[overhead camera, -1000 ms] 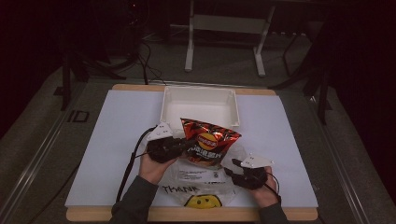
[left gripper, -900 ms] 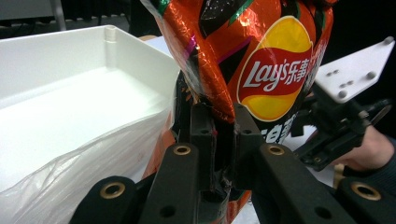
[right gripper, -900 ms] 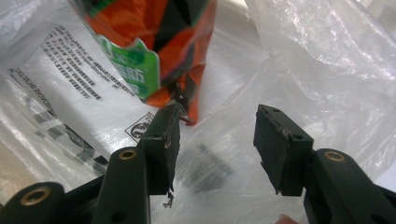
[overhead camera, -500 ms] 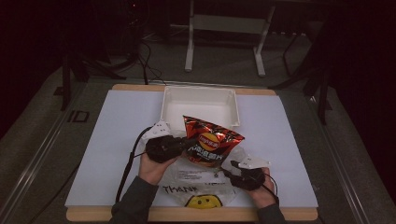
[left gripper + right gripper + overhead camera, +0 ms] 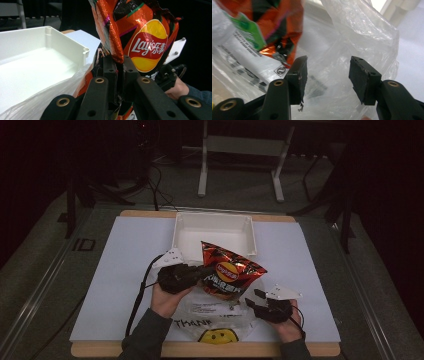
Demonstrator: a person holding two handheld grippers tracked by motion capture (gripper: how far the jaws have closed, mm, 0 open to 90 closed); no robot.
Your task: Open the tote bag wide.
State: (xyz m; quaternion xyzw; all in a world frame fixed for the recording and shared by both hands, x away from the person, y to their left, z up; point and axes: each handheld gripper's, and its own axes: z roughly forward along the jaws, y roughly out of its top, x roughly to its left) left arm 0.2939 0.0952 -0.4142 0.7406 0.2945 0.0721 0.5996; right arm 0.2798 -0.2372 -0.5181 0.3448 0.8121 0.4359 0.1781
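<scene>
Orange foil crisp bag (image 5: 227, 272) upright beside white plastic tray (image 5: 214, 232), edge pinched tight in my left claw (image 5: 200, 271); right claw (image 5: 253, 299) gapes, empty, at clear plastic carrier bag (image 5: 215, 310) below.

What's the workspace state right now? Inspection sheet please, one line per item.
Surface: white sheet on a wooden board, flat.
Job's things: red chip bag held up, its lower end in a clear plastic bag printed with a smiley; white tray behind, nothing in it.
Clutter: nothing seen.
Grippers: left tool shut on the chip bag's edge, its jaws just closing further; right tool open, plastic bag between the jaws, pads not pressing, jaws just opening further.
Cables: black cable trails from the left tool across the sheet.
Surroundings: dark room, metal stand legs behind the table.
</scene>
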